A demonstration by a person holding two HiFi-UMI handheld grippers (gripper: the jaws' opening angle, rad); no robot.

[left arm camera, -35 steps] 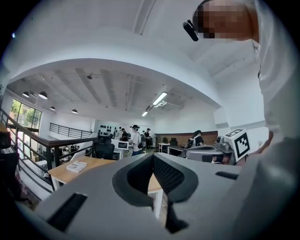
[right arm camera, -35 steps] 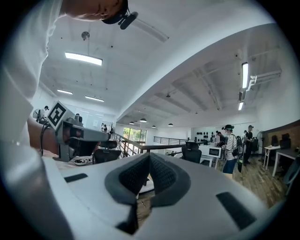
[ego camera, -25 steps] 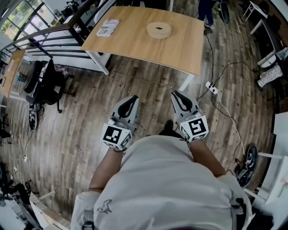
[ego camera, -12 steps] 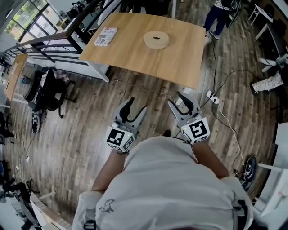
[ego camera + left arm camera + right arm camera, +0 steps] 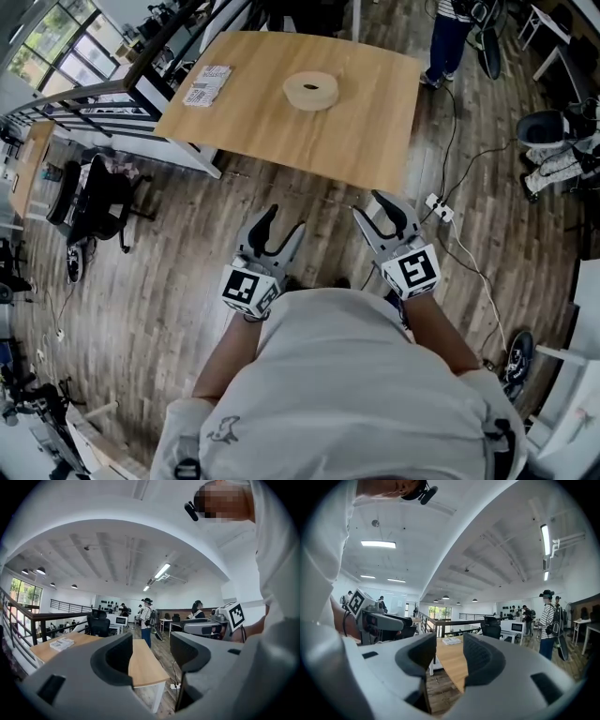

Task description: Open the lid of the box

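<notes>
1. Open office with a wood-plank floor (image 5: pixel 169 244); the camera wearer stands on it and looks down.
2. A light wooden table (image 5: pixel 366 122) stands on the far side, ahead of the wearer.
3. A black office chair (image 5: pixel 103 202) is at the left, beside a railing.
4. A person in a striped top (image 5: pixel 448 37) stands at the far right, past the table's corner.
5. The left gripper (image 5: pixel 284 221) is held near the body, over the floor. Its jaws are parted with nothing between them.
6. The right gripper (image 5: pixel 373 208) is just beside it, also near the body. Its jaws are spreading wide and grip nothing.
7. The round box (image 5: pixel 310 91), tan and flat, sits on the far middle of the table, well apart from both grippers.
8. A stack of printed papers (image 5: pixel 207 84) lies at the table's far left corner.
9. A white power strip (image 5: pixel 438 208) lies on the floor to the right, with cables trailing from it.
</notes>
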